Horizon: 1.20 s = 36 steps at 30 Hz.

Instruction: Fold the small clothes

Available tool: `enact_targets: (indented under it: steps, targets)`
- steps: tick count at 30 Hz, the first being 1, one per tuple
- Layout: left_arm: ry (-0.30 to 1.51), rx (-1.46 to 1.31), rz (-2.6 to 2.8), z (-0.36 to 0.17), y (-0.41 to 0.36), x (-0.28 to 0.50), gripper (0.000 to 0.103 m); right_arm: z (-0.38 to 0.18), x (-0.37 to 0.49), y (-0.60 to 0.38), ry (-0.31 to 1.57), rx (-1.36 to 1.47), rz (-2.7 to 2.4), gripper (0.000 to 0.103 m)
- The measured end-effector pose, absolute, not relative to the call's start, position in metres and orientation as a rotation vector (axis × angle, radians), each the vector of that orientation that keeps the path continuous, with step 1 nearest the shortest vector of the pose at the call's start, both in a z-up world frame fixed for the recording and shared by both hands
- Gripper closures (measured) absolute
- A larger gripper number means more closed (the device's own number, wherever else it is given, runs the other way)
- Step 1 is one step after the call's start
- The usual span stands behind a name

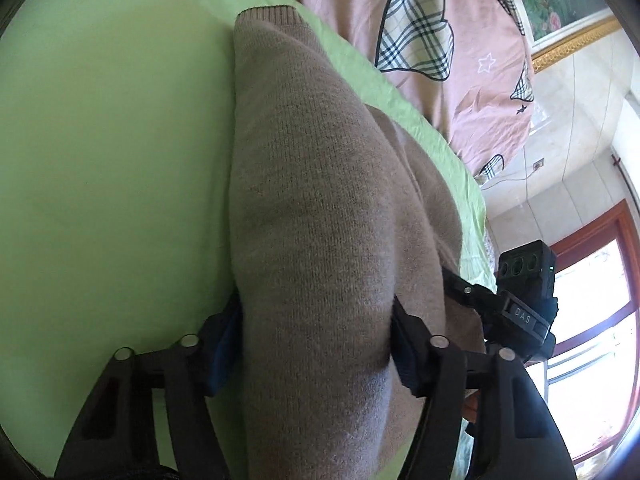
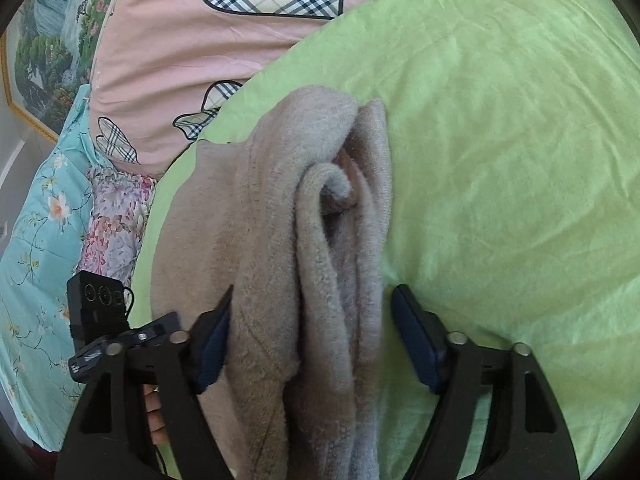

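A taupe knit sweater [image 1: 320, 208] lies folded into a thick long bundle on the light green sheet [image 1: 100, 160]. My left gripper [image 1: 316, 320] straddles its near end, and both blue pads press into the knit, which bulges up between them. In the right wrist view the sweater [image 2: 280, 220] shows rolled layers and a cuff. My right gripper [image 2: 316, 292] stands around these layers. Its left pad [image 2: 216, 340] touches the cloth, while a strip of green shows beside the right pad [image 2: 416, 344]. Each gripper shows at the edge of the other's view.
A pink quilt with plaid hearts [image 1: 420, 40] is heaped behind the sweater. Floral bedding [image 2: 40, 240] lies at the left of the right wrist view, under a framed landscape painting [image 2: 48, 40]. A window with a red-brown frame [image 1: 592, 280] is at the right. Green sheet [image 2: 520, 160] stretches to the right.
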State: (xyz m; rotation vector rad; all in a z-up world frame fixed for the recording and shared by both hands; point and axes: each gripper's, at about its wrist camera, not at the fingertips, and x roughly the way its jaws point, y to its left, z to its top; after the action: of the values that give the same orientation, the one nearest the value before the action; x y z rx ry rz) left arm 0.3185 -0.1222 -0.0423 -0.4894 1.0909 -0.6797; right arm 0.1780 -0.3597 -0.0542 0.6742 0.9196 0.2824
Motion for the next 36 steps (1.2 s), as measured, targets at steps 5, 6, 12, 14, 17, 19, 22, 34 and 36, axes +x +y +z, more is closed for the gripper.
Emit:
enact_targets:
  steps: [5,6,12,14,17,19,22,34,36]
  targets:
    - [1.042,-0.484,-0.68,-0.019,-0.101,0.3,0.054,-0.032,0.166,-0.34,0.881,0.629,0.253,0.067]
    - [1.022,-0.482,-0.668,-0.011,-0.09,0.293,0.054,-0.025,0.162,-0.333,0.865,0.637,0.269,0.069]
    - [0.932,-0.474,-0.612,0.03,-0.003,0.241,0.054,-0.005,0.155,-0.271,0.809,0.641,0.423,0.07]
    - [0.917,-0.469,-0.58,0.035,0.027,0.222,0.055,-0.003,0.157,-0.24,0.801,0.622,0.489,0.07]
    - [0.92,-0.477,-0.542,0.026,0.064,0.199,0.054,-0.012,0.161,-0.203,0.824,0.609,0.559,0.07]
    - [0.976,-0.515,-0.503,0.004,0.084,0.192,0.054,-0.023,0.165,-0.183,0.863,0.601,0.574,0.07]
    - [1.032,-0.589,-0.5,-0.025,0.102,0.182,0.048,-0.037,0.162,-0.165,0.907,0.554,0.53,0.066]
    - [0.975,-0.595,-0.463,-0.004,0.123,0.197,0.039,0.025,0.152,-0.175,0.787,0.423,0.36,0.05]
    - [0.984,-0.58,-0.44,-0.002,0.121,0.203,0.039,0.023,0.169,-0.166,0.822,0.407,0.363,0.067]
